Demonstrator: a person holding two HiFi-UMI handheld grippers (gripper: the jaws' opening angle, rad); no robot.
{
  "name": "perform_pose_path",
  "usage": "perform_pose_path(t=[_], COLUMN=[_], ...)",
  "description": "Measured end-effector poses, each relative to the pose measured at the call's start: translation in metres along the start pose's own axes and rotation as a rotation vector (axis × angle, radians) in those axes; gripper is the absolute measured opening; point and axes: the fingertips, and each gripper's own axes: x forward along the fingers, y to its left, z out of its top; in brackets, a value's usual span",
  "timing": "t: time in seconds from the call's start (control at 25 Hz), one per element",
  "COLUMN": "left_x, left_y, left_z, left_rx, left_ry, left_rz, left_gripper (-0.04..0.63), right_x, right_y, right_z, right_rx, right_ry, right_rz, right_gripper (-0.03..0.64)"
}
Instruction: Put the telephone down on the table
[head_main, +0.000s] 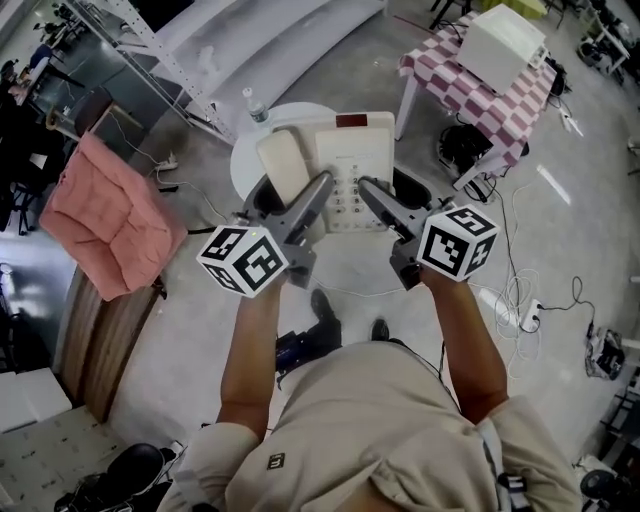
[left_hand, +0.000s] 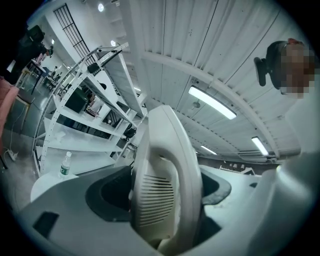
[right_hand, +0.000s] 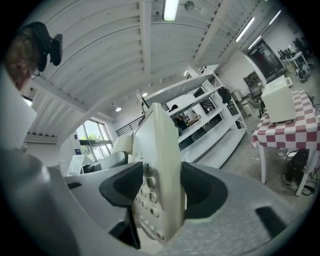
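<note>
We hold the telephone (head_main: 350, 160) between both tools, at our 12 o'clock. It looks to be raised off the round white bench (head_main: 240, 165) and tipped face-up toward us. The left gripper (head_main: 312, 195) has its jaws clamped on the telephone's left side by the handset (head_main: 283, 160), where a vented cream shell (left_hand: 165, 185) fills the gap. The right gripper (right_hand: 157, 200) has its jaws clamped on the keypad edge.

We judge the handset to be the main risk: it seems only to rest in its cradle and could slide out if we level the body too fast. Letting go with one side first would swing the telephone. The bench is small, and a water bottle (head_main: 255, 105) stands at its 11 o'clock rim, so a careless set-down could knock the bottle or overhang the edge.
</note>
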Motion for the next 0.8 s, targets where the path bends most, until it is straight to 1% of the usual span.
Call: perform_pose_path(t=[0.32, 0.8], left_x=[0.022, 0.034], left_y=[0.035, 0.078], left_z=[0.012, 0.031], left_rx=[-0.01, -0.012], left_ry=[0.036, 0.069], left_rz=[-0.046, -0.091], left_gripper=[0.367, 0.367], right_x=[0.035, 0.079], right_y=[-0.014, -0.016], right_z=[0.006, 0.011], right_rx=[0.017, 0.026], right_ry=[-0.022, -0.047], right_rz=[-0.054, -0.104], right_gripper=[0.227, 0.227])
